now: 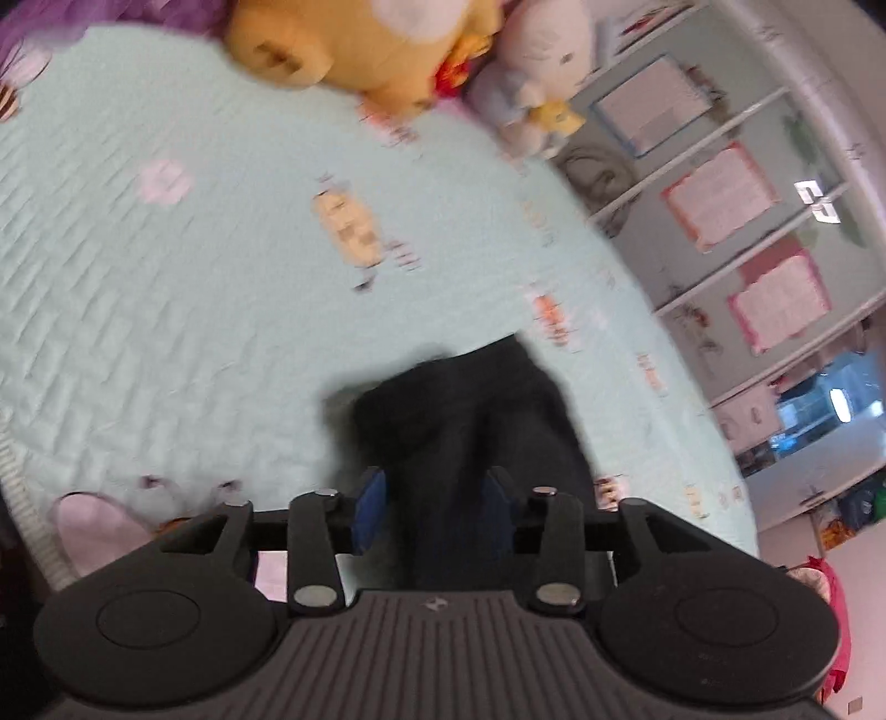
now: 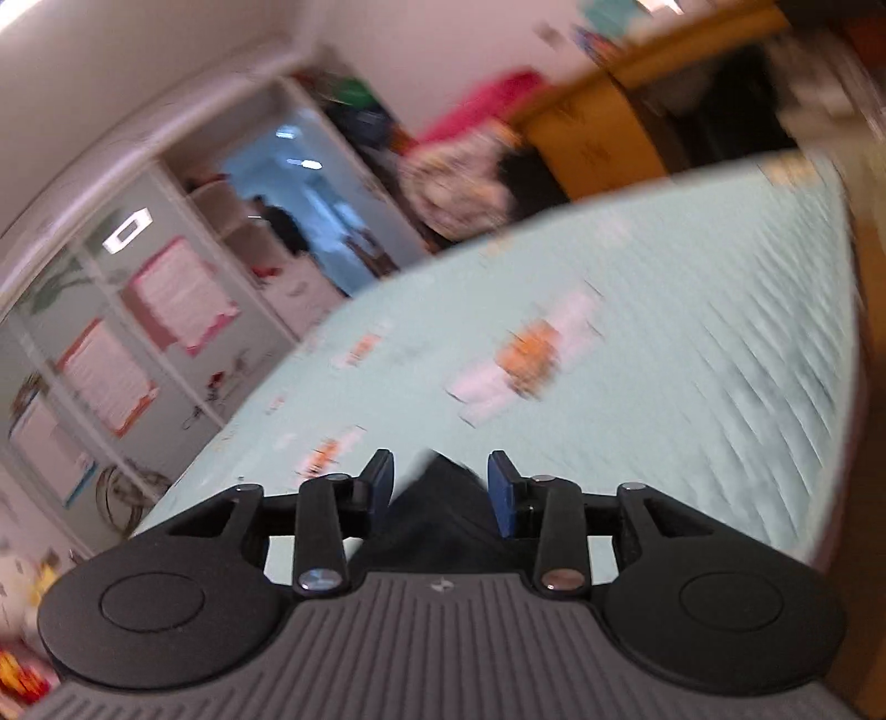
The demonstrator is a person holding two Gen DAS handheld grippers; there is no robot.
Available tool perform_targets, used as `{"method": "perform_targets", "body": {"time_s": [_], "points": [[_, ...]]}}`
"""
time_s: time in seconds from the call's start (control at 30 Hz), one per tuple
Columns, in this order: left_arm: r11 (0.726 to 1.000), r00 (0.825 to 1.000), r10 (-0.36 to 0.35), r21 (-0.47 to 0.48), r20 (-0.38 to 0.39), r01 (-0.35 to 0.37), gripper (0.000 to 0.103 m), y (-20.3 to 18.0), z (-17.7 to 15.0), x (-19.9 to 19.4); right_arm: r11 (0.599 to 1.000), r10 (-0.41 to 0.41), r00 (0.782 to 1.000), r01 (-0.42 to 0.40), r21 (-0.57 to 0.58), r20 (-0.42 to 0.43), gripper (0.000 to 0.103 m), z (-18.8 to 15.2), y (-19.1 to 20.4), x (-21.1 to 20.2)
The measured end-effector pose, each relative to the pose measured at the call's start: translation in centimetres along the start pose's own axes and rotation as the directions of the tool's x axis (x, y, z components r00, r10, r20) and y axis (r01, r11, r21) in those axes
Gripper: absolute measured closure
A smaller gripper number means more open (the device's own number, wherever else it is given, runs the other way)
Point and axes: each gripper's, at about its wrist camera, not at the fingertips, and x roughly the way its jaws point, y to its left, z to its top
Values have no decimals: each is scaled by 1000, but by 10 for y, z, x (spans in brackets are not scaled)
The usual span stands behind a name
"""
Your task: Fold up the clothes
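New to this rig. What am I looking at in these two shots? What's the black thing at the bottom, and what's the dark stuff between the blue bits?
No robot arm here: a person holds one two-finger tool in each hand, each with a fisheye camera looking forward along its fingers. The black ribbed body at the bottom is the tool itself.

One picture is from the left tool, the other from the right tool. The blue pads are fingertips. Both pictures are motion-blurred.

The surface is a bed with a pale green quilt. Plush toys sit at its far end. Each tool has dark cloth between its pads, apparently gripped; it may be one garment.
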Motion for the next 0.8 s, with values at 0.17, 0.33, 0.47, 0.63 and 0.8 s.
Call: {"method": "perform_targets", "body": {"time_s": [0.17, 0.33, 0.47, 0.63, 0.8], "points": [[992, 995, -37, 116, -92, 47, 50, -48, -39, 39, 991, 114, 987, -120, -50, -114, 61, -26, 23, 50], [977, 975, 24, 214, -219, 24, 50, -79, -87, 80, 998, 69, 984, -68, 12, -166, 67, -34, -6, 114], [959, 963, 35, 280, -267, 43, 50, -90, -111, 85, 983, 50, 998, -42, 181, -42, 77, -11, -51, 101], [953, 951, 51, 301, -304, 45, 50, -94, -127, 93, 987, -72, 994, 59, 146, 84, 47, -3, -87, 58], [945, 944, 39, 320, -327, 72, 49, -109, -143, 97, 990, 59, 998, -57, 130, -12, 53, -15, -86, 43]]}}
